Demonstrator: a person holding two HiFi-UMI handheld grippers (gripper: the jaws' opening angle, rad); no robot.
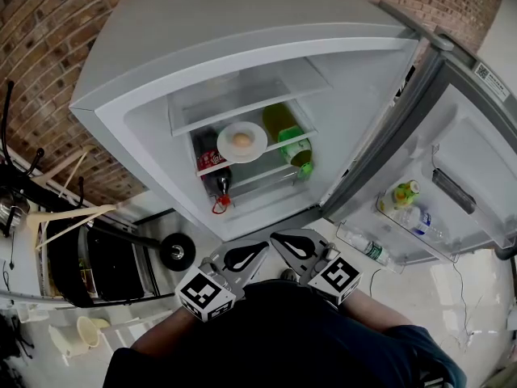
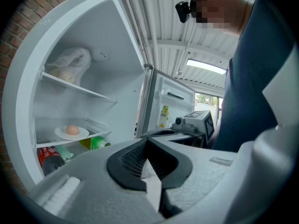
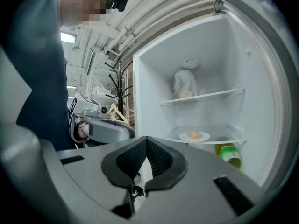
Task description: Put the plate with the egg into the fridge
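The fridge [image 1: 161, 79] stands wide open. The plate [image 1: 256, 146] with the egg [image 1: 241, 141] is inside the fridge, on its middle glass shelf [image 3: 236, 141], close to the front edge. The egg lies in the centre of the plate.

Both tongs are outside the fridge, low in front of its open side and well apart from the plate. The left tongs [image 1: 257, 249] are fully closed. In the left gripper view the two black pads meet at their tips and nothing is held between them. The right tongs [image 1: 283, 239] are closed in the same way, with tips together and nothing in the grip. In the head view the two pairs of tongs point toward the fridge and their tips are near each other.

Under the middle shelf of the fridge, on the right side, lies a bottle [image 1: 295, 145] with a yellowish drink and a green label. On the left side there is a dark bottle with a red label [image 1: 212, 164]; it is perhaps a cola, but I cannot read the print. On the upper shelf [image 3: 205, 96] of the fridge sits a white bag [image 3: 185, 83]. The fridge door [image 1: 472, 128] is swung out to the right, and in its rack stands a small yellow bottle [image 1: 404, 192].
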